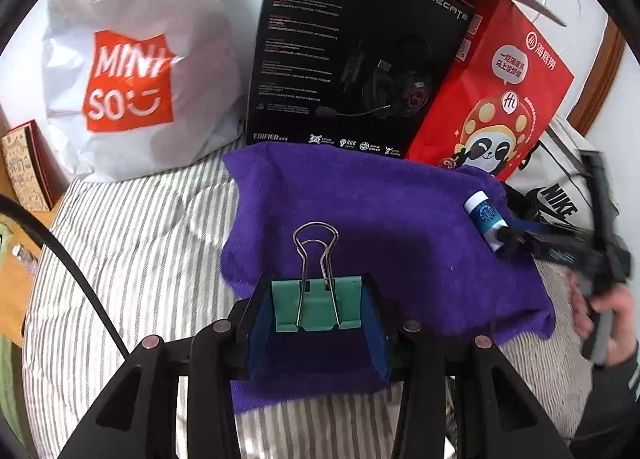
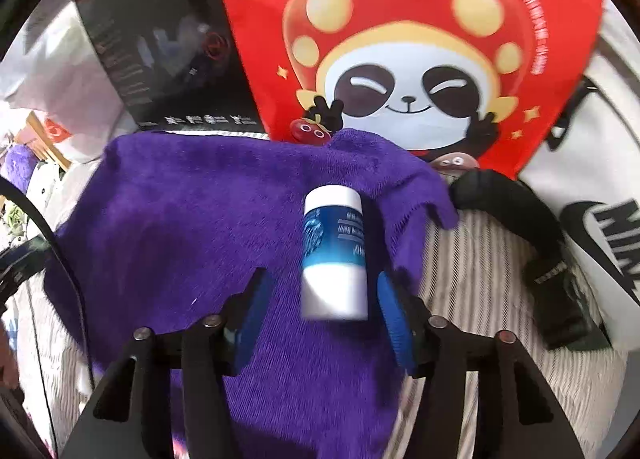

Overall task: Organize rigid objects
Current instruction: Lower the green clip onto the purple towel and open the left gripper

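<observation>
Purple towel (image 1: 384, 219) is the gathering spot: the bottle (image 2: 334, 251) lies on it between the right tongs (image 2: 320, 299), now apart; the left tongs (image 1: 316, 309) clamp a green clip (image 1: 318, 305) above it, not yet placed.

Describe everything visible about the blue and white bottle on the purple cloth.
The small blue and white cylindrical bottle, apparently plastic, has white ends and a blue printed label band. It lies on its side on the fuzzy purple cloth, near the cloth's right edge. It sits between the blue pads of the right hand-held gripper, which stand apart from it. The print is blurred.
</observation>
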A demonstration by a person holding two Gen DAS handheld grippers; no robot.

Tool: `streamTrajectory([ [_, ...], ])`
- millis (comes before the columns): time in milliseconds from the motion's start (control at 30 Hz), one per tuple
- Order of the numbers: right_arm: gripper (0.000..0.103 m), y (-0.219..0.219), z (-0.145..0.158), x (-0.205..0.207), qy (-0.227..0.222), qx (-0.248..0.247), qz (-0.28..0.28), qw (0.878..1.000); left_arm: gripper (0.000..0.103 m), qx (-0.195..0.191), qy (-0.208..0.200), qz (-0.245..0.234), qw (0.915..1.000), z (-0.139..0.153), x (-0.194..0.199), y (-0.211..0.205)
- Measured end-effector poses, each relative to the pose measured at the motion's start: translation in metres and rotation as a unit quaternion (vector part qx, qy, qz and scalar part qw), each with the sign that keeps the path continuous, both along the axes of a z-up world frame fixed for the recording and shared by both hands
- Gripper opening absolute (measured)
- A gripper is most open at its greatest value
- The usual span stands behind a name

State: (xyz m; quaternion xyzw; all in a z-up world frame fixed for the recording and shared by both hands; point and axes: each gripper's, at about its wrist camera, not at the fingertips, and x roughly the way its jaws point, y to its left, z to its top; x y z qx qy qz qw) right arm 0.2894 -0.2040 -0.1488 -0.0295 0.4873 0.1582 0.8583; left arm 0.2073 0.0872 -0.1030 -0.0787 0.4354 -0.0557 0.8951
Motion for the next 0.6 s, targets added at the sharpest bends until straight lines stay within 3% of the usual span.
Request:
streamTrajectory([
  [300, 0.064, -0.023, 0.027, -0.067, -0.015, 0.042, -0.005, 0.999, 0.040, 0.020, 0.014, -0.004, 0.9997, -0.018, 0.059, -0.017],
  [600, 0.065, -0.034, 0.025, -0.123, -0.011, 0.049, -0.009, 0.999, 0.040, 0.042, 0.047, 0.008, 0.9980, -0.035, 0.106, -0.034],
])
